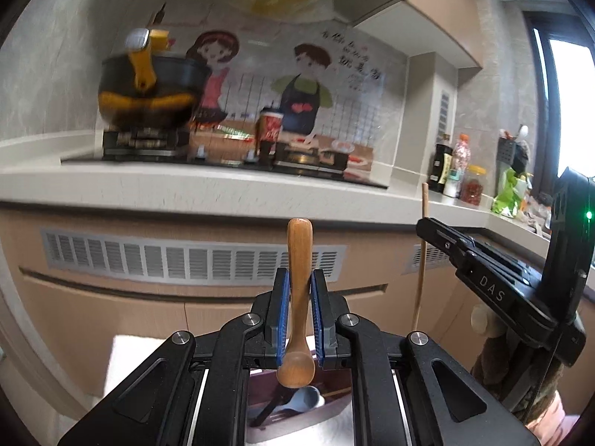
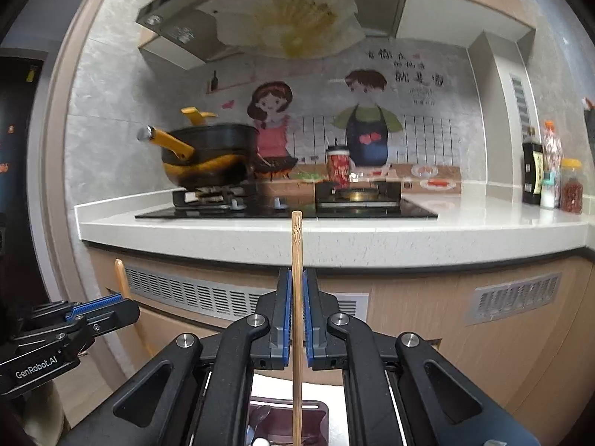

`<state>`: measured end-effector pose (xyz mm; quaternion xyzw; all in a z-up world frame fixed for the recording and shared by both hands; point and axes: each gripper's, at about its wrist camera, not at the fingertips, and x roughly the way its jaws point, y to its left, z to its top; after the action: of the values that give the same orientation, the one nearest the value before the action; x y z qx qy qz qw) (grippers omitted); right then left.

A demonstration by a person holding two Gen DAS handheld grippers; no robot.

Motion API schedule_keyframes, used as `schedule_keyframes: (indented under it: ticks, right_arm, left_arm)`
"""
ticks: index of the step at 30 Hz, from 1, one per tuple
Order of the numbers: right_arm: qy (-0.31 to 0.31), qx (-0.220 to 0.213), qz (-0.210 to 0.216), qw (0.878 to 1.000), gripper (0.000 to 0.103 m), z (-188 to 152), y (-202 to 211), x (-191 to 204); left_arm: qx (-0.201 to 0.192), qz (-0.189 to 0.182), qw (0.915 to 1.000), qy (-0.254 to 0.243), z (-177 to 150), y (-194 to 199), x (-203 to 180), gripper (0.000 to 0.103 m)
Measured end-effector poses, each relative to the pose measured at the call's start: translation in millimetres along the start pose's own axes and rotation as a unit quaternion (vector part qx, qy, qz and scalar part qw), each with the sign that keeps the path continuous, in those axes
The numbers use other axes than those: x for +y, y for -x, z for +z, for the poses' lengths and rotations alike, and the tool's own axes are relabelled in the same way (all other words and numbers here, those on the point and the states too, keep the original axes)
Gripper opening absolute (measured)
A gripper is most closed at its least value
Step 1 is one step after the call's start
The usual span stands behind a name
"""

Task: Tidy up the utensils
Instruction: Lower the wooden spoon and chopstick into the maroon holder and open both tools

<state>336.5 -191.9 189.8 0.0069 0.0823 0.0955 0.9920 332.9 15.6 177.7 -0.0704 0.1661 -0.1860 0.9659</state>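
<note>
Pretty ordinary kitchen here: a white stone desk [image 2: 372, 238] runs across the back, with a cartoon couple sticker [image 2: 319, 126] on the tiled wall and a range hood [image 2: 260, 11] overhead. A black glass hob [image 2: 286, 210] sits in the desk, and on its left burner there's a black and yellow pot [image 2: 208, 160] with a yellow handle. A red cup [image 2: 338, 169] stands near the middle of the hob, and some bottles and jars [image 2: 550, 171] are bunched up on the right end of the desk.

Both tools are held up in front of the cabinet doors, side by side. The left tool [image 1: 299, 319] is clamped on a wooden spoon [image 1: 298, 304], which stands upright with its bowl at the bottom and the handle poking up. The right tool [image 2: 296, 319] is pinched tight on a single bamboo chopstick [image 2: 296, 297], also upright. Below them, a dark purple utensil tray [image 2: 319, 414] peeks out, with a pale blue spoon [image 1: 306, 399] lying in it.
</note>
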Motion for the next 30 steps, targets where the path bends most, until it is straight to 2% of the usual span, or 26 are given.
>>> schedule_keyframes:
  ticks: [7,12,17,20,21,22,26,29,30]
  right_arm:
    - [-0.022,0.019,-0.01,1.0,0.006,-39,-45,-10]
    - [-0.041,0.07,-0.008,0.997,0.006,-74,-76,-17]
    - [-0.037,0.113,-0.002,0.993,0.007,-104,-85,-16]
    - [-0.028,0.132,0.006,0.991,0.022,-117,-82,-14]
    - [-0.025,0.136,0.004,0.99,0.026,-121,-79,-14]
    - [-0.02,0.139,0.001,0.99,0.027,-124,-75,-14]
    - [-0.007,0.146,-0.009,0.989,0.029,-128,-54,-14]
    - [0.002,0.145,-0.021,0.989,0.047,-130,-30,-13]
    - [0.003,0.144,-0.024,0.989,0.059,-131,-23,-14]
  left_arm:
    - [0.041,-0.002,0.999,0.018,-36,-49,20,0.012]
    - [0.083,0.002,0.9961,0.031,-68,-73,29,0.012]
    - [0.134,0.0,0.9899,0.046,-101,-92,36,0.014]
    - [0.152,0.002,0.987,0.054,-114,-93,38,0.017]
    - [0.153,0.006,0.9866,0.056,-118,-90,38,0.022]
    - [0.154,0.009,0.9864,0.057,-119,-87,39,0.026]
    - [0.159,0.026,0.9853,0.058,-129,-66,38,0.034]
    - [0.161,0.039,0.9842,0.061,-139,-48,40,0.041]
    - [0.166,0.045,0.9833,0.061,-145,-41,39,0.044]
